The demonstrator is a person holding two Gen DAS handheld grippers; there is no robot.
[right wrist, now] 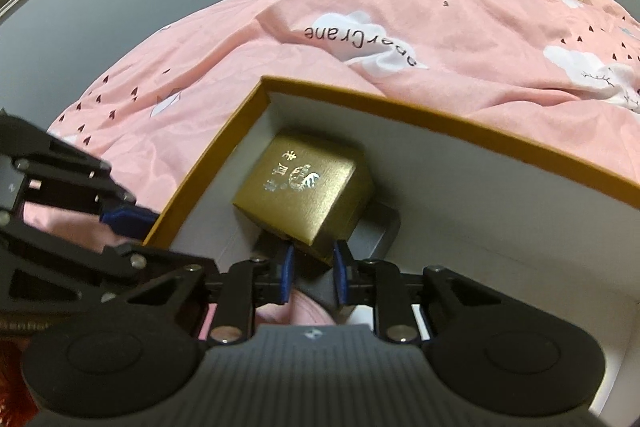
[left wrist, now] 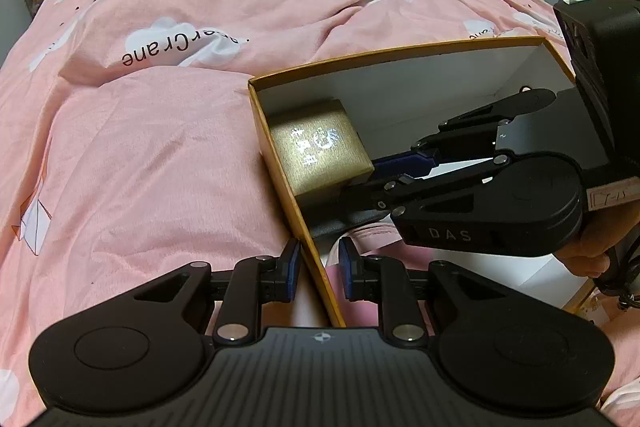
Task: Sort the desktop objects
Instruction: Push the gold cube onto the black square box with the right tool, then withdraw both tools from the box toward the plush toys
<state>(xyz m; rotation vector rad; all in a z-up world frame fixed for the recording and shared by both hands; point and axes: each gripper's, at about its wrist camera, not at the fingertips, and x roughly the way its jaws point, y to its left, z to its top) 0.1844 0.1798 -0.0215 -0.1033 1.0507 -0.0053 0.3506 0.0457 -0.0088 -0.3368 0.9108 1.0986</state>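
Pink cloud-printed bedding (left wrist: 160, 155) covers the bed and carries an open orange-rimmed cardboard box with a white inside (left wrist: 400, 87). Its near-left wall runs between the spread fingers of the left tool (left wrist: 319, 273), which do not visibly clamp it. Inside, toward the far-left corner, a gold embossed gift box (right wrist: 298, 193) sits tilted on a grey flat object (right wrist: 378, 231). The right tool (right wrist: 313, 277) is nearer, parted, straddling the gift box's near corner.

bed, pink quilt (left wrist: 160, 147) | on it: open cardboard box (left wrist: 280, 163)
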